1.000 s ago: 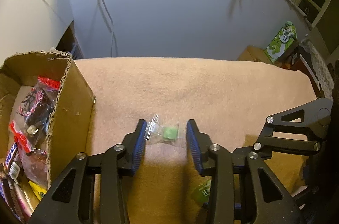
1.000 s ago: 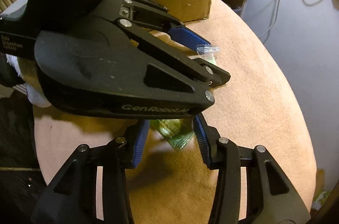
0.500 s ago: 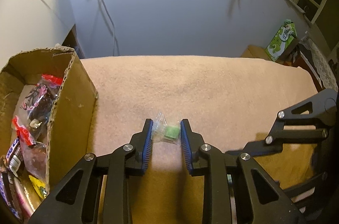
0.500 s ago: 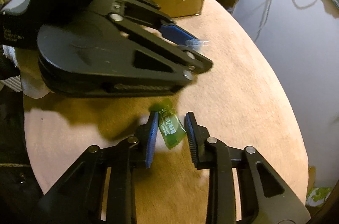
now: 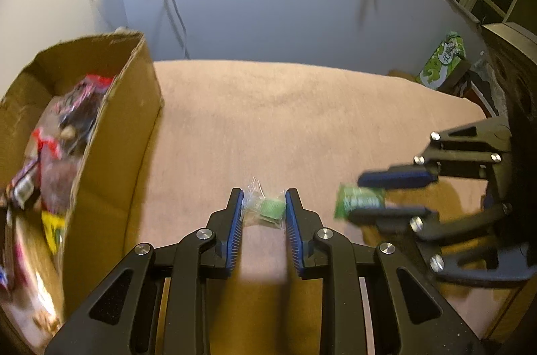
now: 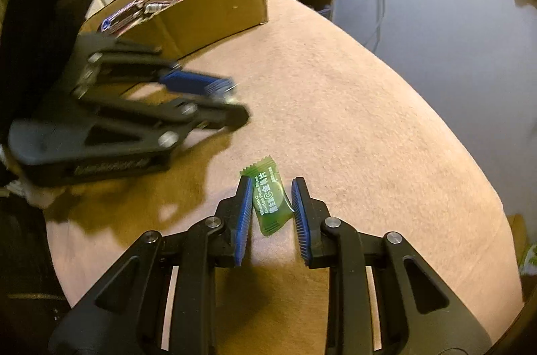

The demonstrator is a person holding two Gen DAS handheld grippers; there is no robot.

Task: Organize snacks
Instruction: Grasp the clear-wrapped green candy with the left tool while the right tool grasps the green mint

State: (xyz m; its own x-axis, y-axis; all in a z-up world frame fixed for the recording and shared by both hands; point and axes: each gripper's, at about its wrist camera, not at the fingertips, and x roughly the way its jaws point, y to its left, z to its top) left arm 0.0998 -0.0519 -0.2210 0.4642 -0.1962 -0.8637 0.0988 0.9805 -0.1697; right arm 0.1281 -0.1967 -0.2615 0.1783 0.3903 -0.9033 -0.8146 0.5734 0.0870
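Two tools work over the tan surface (image 5: 302, 120), each clamped on one small snack. Left tool (image 5: 263, 207): blue pads pressed against a clear wrapper with a green sweet (image 5: 268, 208), jaws narrow, just right of the cardboard box (image 5: 114, 153). Right tool (image 6: 272, 204): jaws have just been closing, now narrow and pinching a green candy packet (image 6: 271, 204) (white print legible on its face), farther right of the box. Box contents: mixed wrapped snacks (image 5: 50, 153), blurred in the left wrist view. Both held snacks are outside the box.
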